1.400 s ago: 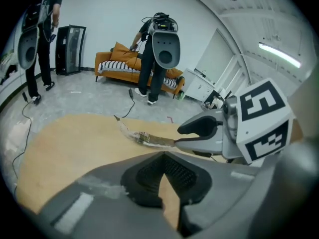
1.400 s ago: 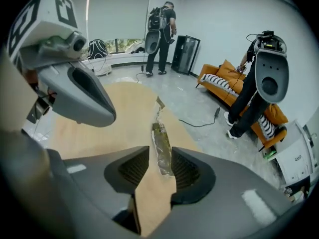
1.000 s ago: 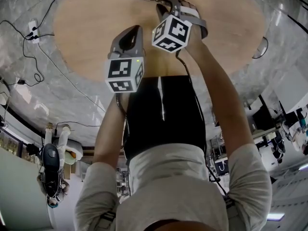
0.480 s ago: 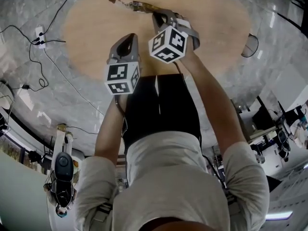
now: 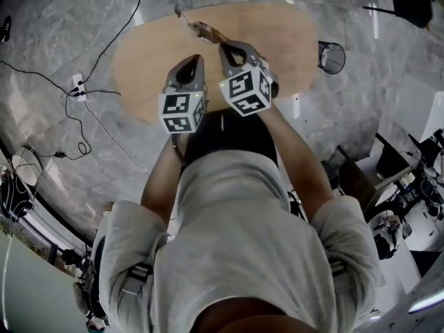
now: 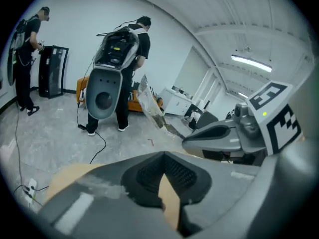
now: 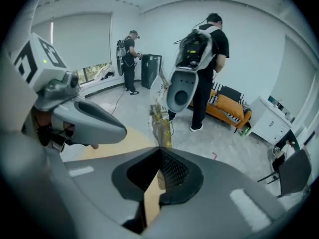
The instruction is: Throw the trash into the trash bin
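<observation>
Clearly the right gripper (image 5: 225, 45), clamped on the long wrapper (image 5: 201, 28) by its end, sits nearer the bin (image 5: 331, 57) off to its right; the left gripper (image 5: 195, 59) has its jaws together, empty.

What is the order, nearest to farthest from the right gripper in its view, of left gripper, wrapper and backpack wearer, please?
1. Wrapper, in the right gripper's tongs.
2. Left gripper, close at left.
3. Backpack wearer, centre background.

The trash (image 7: 160, 114), 1 long crumpled clear wrapper with yellow-brown print, is pinched at its near end in my right gripper (image 7: 159, 151) and sticks out ahead, over the round wooden surface (image 5: 277, 40). The trash bin (image 5: 331, 57), a dark mesh basket, stands open on the floor (image 5: 361, 89) just beside that surface.
</observation>
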`<state>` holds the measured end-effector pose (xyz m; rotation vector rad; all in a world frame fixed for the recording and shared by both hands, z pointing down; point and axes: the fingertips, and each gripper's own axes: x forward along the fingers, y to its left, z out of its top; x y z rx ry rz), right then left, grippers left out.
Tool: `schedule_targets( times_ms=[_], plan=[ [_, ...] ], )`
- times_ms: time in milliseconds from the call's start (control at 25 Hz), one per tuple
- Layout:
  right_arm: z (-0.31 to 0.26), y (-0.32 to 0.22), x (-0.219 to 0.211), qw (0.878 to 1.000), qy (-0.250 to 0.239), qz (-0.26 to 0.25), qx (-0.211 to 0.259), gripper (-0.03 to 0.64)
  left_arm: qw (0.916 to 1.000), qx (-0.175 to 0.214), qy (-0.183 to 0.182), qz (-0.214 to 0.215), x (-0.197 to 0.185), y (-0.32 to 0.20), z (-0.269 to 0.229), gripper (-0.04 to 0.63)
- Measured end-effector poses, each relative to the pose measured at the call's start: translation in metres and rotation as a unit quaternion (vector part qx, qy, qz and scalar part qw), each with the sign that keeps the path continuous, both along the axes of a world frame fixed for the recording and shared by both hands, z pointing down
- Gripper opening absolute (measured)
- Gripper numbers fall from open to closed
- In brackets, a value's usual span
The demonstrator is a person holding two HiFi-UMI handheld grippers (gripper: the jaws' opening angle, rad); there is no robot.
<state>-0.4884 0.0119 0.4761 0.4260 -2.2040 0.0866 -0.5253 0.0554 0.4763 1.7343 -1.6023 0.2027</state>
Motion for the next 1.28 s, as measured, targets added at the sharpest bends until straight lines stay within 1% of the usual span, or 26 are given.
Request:
schedule_targets(
  times_ms=[80,200,280,400,520,680,840,960,1040,1160,1280],
  plan=[
    [-0.028,0.001,0.007,0.999,-0.034,0.032,-0.011,0.009,0.9999,0.011,-0.001,0.007,0.007,-0.001,-0.023,0.018],
    [-0.071,0.002,0.016,0.993,-0.088,0.08,-0.027,0.009,0.9993,0.031,-0.008,0.019,0.015,0.0,-0.055,0.018],
    [-0.096,0.007,0.018,0.989,-0.112,0.093,-0.016,0.009,0.9986,0.045,-0.013,0.025,0.018,0.002,-0.074,0.018],
    [-0.117,0.017,0.019,0.983,-0.149,0.111,-0.003,0.009,0.9978,0.063,-0.012,0.017,0.014,-0.001,-0.092,0.018],
    [-0.127,0.022,0.021,0.976,-0.174,0.131,0.009,0.009,0.9965,0.081,-0.01,0.019,0.015,-0.005,-0.101,0.018],
    [-0.138,0.025,0.039,0.972,-0.185,0.145,0.021,0.009,0.9948,0.094,-0.007,0.04,0.037,-0.01,-0.111,0.018],
    [-0.147,0.018,0.07,0.965,-0.191,0.177,0.041,0.009,0.9922,0.104,-0.015,0.068,0.065,-0.015,-0.124,0.018],
    [-0.157,0.012,0.102,0.956,-0.195,0.209,0.06,0.009,0.9897,0.106,-0.023,0.093,0.089,-0.02,-0.128,0.018],
    [-0.164,0.006,0.129,0.948,-0.2,0.235,0.073,0.009,0.9864,0.112,-0.029,0.116,0.112,-0.029,-0.134,0.018],
    [-0.172,0.002,0.176,0.931,-0.206,0.286,0.089,0.009,0.9774,0.124,-0.033,0.168,0.158,-0.042,-0.143,0.018],
    [-0.181,0.004,0.237,0.912,-0.21,0.334,0.108,0.009,0.9644,0.133,-0.031,0.227,0.224,-0.046,-0.152,0.018]
  ],
)
